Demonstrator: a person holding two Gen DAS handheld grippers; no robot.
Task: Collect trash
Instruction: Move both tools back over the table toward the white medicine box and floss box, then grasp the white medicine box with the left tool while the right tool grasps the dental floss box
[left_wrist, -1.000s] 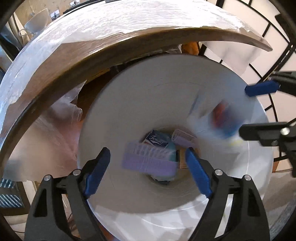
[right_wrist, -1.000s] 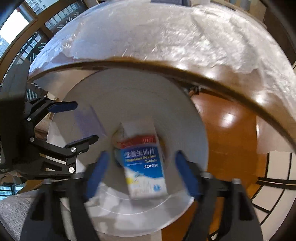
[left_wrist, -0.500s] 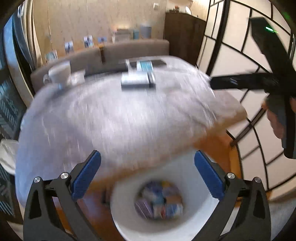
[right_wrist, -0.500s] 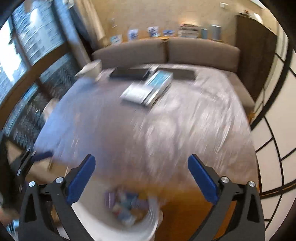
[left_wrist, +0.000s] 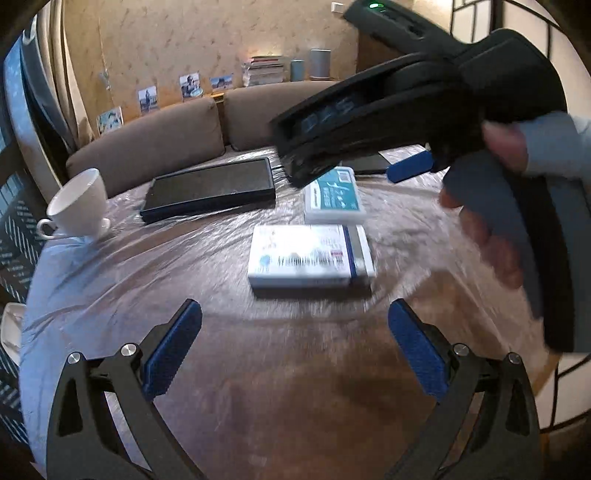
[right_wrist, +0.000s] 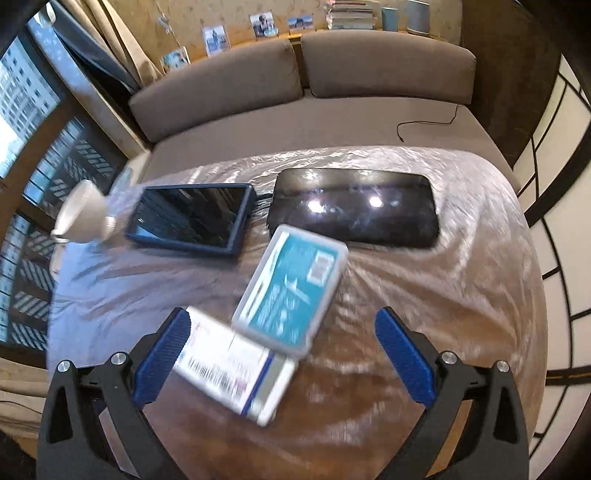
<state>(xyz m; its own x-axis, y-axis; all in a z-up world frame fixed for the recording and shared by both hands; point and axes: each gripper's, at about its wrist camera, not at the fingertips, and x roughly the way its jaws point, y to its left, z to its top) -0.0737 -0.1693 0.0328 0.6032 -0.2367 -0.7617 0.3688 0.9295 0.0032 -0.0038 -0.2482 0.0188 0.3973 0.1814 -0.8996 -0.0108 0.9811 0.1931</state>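
A white box with a barcode lies on the plastic-covered round table; it also shows in the right wrist view. A teal-labelled white case lies just behind it, also in the right wrist view. My left gripper is open and empty, a little short of the white box. My right gripper is open and empty, hovering over both boxes. The right gripper's body fills the upper right of the left wrist view.
A dark blue tablet and a black tablet lie at the table's far side. A white cup stands at the far left. A brown sofa runs behind the table. A lattice screen stands to the right.
Both grippers have lifted from over the white bin, where they let go of a purple item and a blue-white box, and now face the tabletop. The bin is out of view.
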